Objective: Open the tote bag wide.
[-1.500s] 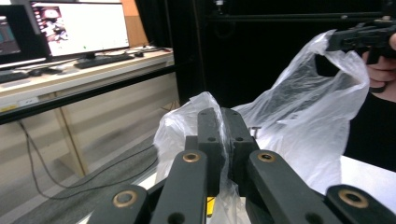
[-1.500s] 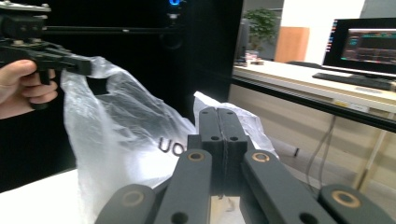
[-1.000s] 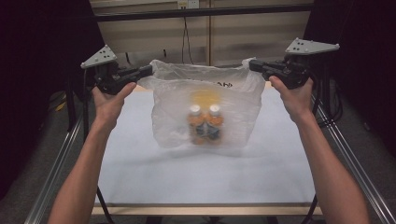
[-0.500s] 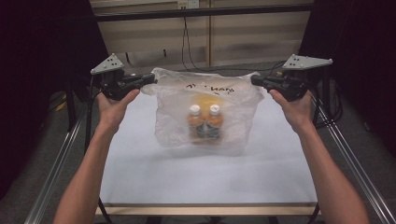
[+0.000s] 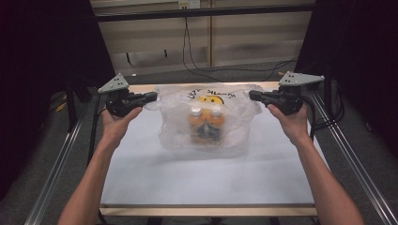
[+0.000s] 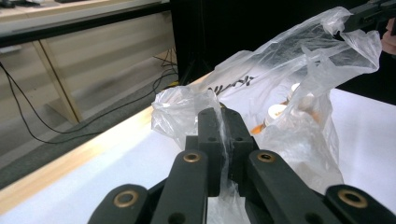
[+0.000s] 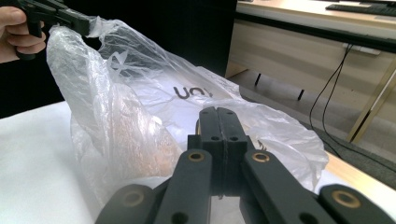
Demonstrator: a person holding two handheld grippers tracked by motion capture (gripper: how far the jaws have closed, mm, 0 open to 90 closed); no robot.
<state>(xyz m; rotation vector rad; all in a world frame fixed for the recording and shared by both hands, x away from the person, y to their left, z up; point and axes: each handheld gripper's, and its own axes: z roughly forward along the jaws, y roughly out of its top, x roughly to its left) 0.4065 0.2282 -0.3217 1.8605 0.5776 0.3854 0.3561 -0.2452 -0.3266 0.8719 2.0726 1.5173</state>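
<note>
Left tongs (image 5: pixel 151 97) are clamping shut on the left top edge of the plastic bag (image 5: pixel 206 123), thin film pinched flat between the black jaws; seen close in the left gripper view, left tongs (image 6: pixel 219 122) are biting a crinkled fold. Right tongs (image 5: pixel 254 95) are clamping the bag's right top edge the same way, jaws pressed together on film, right tongs (image 7: pixel 220 119) showing it in the right gripper view. Bag is being held stretched between the two, its bottom sitting on the white worktop (image 5: pixel 202 173), roughly mid-worktop toward the far edge. Bag is clear, wrinkly, glossy, with a yellow smiley face (image 5: pixel 210 100) and dark printed lettering beside it, too warped to read. Inside the bag, two small orange bottles (image 5: pixel 205 123) with white round caps are standing upright side by side, touching, at the bag's bottom centre. Worktop surface is looking matte, smooth, with a pale wood rim.
</note>
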